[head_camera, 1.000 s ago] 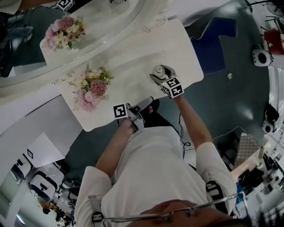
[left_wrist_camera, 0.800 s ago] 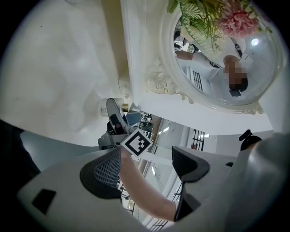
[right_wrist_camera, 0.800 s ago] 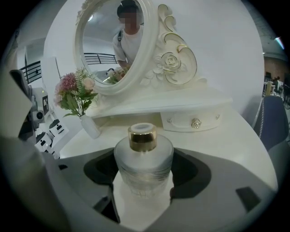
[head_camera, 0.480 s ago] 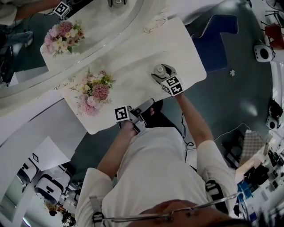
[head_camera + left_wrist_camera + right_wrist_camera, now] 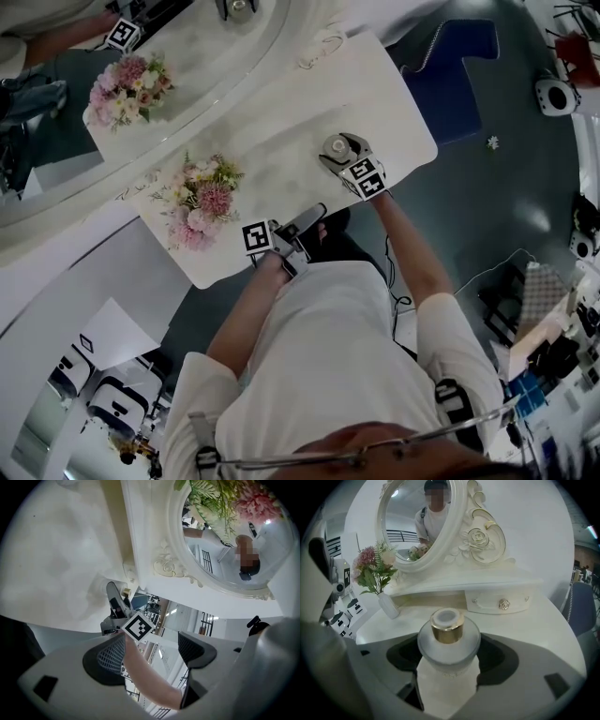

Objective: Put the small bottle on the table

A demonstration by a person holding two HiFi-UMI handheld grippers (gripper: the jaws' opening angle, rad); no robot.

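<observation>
The small bottle point(image 5: 448, 641) is frosted glass with a gold collar and stands upright between the jaws of my right gripper point(image 5: 448, 660), which is shut on its body. In the head view this bottle point(image 5: 335, 147) and right gripper point(image 5: 341, 157) are over the right part of the white table point(image 5: 281, 117); whether the bottle's base touches the top is hidden. My left gripper point(image 5: 305, 223) hangs at the table's front edge, open and holding nothing. In the left gripper view, its wide-apart pads point(image 5: 107, 657) frame the right forearm and the right gripper point(image 5: 118, 609).
A white vase of pink flowers point(image 5: 200, 195) stands on the table's left part. An ornate oval mirror point(image 5: 423, 524) and a small drawer with a knob point(image 5: 502, 603) rise behind the bottle. Dark floor point(image 5: 487, 216) lies to the right.
The head view has shifted slightly. Both grippers keep their places over the table, and the right one still holds the bottle.
</observation>
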